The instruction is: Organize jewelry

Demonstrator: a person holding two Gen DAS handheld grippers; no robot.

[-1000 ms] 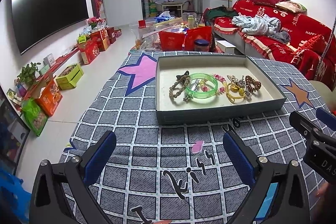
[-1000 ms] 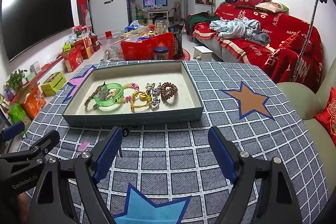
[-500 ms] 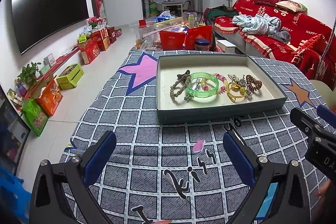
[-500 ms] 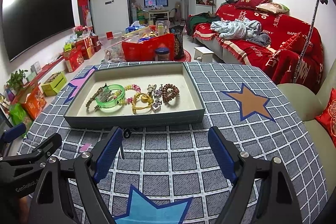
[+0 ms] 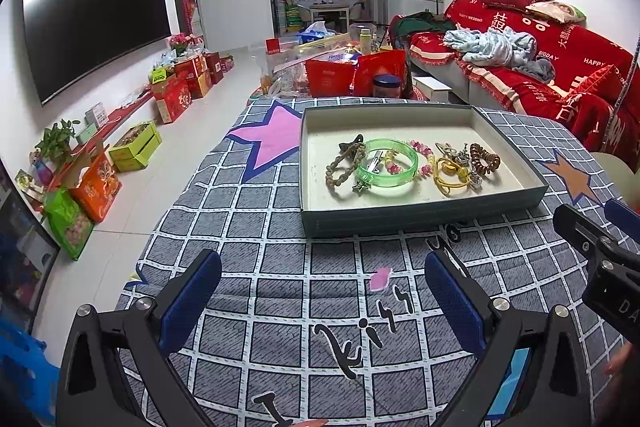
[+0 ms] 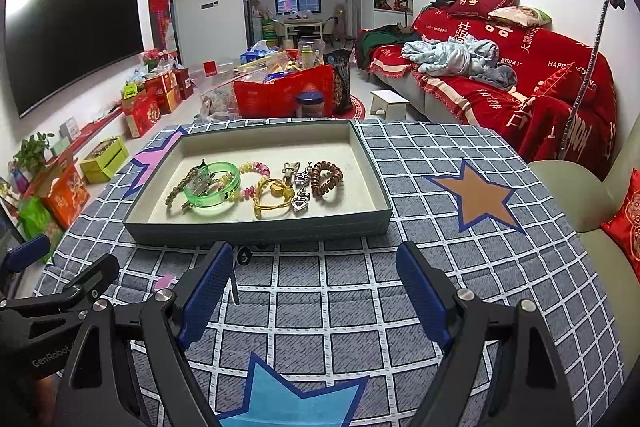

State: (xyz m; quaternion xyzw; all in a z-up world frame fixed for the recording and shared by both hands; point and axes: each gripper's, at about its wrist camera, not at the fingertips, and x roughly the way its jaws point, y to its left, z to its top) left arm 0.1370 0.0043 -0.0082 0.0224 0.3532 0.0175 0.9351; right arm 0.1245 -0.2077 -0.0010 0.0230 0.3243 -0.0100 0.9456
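Left wrist view: left gripper (image 5: 322,291) spread wide, empty; shallow grey cardboard tray (image 5: 424,217) of bracelets at one o'clock. Right gripper (image 6: 316,285) likewise spread.

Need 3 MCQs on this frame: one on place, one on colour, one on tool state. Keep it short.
1. Where does the jewelry lie?
A. On the sofa
B. Inside the shallow tray
C. On the floor

2. What colour is the translucent bangle?
A. Green
B. Red
C. Black

3. How does the right tool stand?
A. Shut on a bracelet
B. Shut and empty
C. Open and empty

Answers:
1 B, every piece sits on the tray's pale floor within its walls.
2 A, the bangle is clear green, lying beside the pink bead bracelet.
3 C, its blue pads stand wide apart over the checked cloth with nothing between them.
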